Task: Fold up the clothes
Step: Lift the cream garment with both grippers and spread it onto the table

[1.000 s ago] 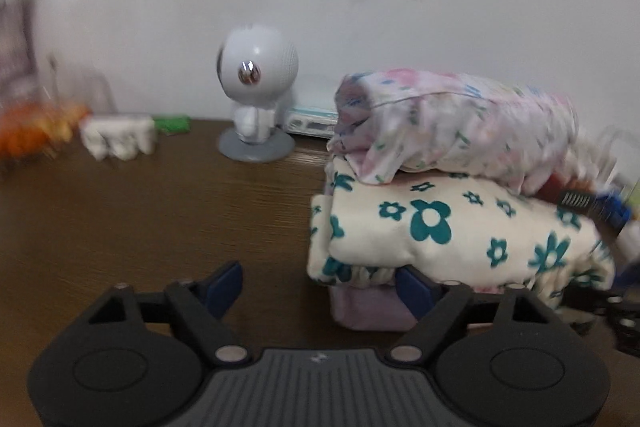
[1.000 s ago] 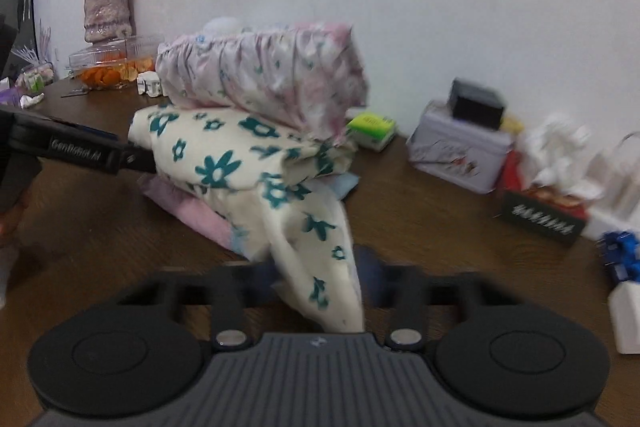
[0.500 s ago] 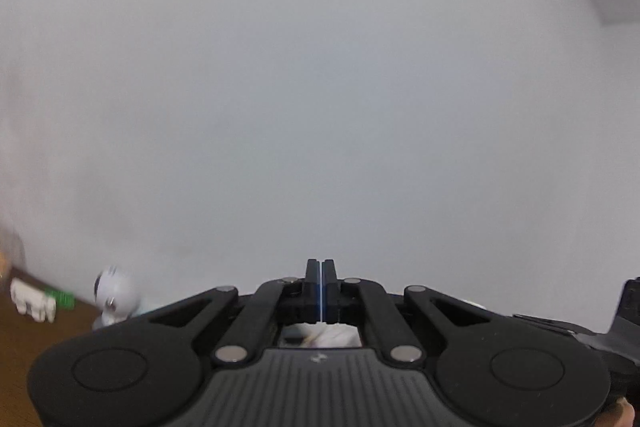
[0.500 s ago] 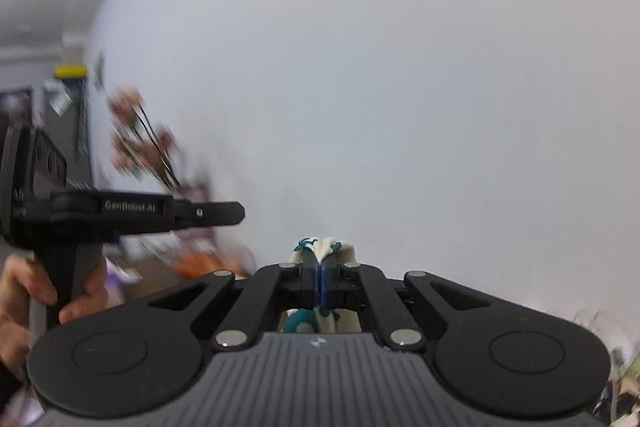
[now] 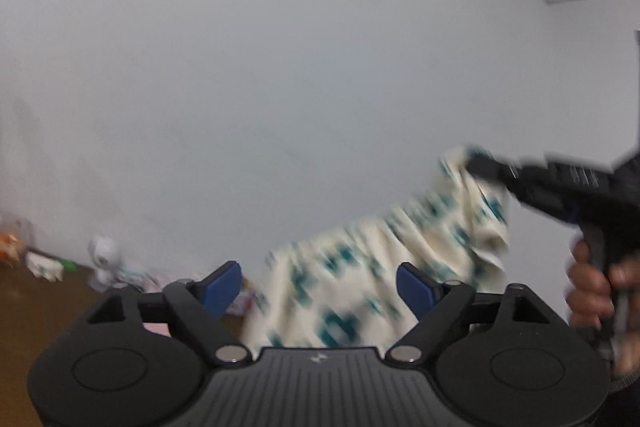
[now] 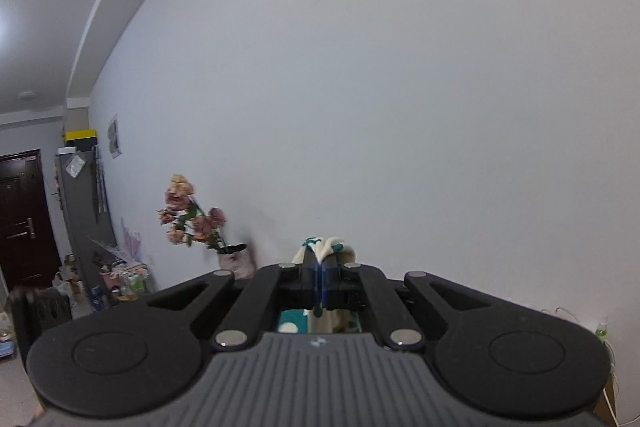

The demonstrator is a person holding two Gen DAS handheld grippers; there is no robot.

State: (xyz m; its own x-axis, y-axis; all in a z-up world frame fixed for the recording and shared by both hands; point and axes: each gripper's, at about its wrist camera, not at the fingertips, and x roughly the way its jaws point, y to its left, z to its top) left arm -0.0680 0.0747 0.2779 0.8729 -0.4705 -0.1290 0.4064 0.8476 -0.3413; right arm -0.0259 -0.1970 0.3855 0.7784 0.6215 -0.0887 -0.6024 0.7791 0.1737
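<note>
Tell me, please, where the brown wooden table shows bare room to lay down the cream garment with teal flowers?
In the left wrist view, the brown wooden table shows a bare patch only at lower left, in front of the round white camera-like gadget. The back edge is crowded with small items. The cream garment with teal flowers and both grippers hide the rest.

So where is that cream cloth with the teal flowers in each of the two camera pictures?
Left wrist view: the cream floral cloth hangs low, right of centre, from the right gripper.
Right wrist view: a pinched tuft at bottom centre, in the right gripper.
Shared landmark: the white wall.
</note>
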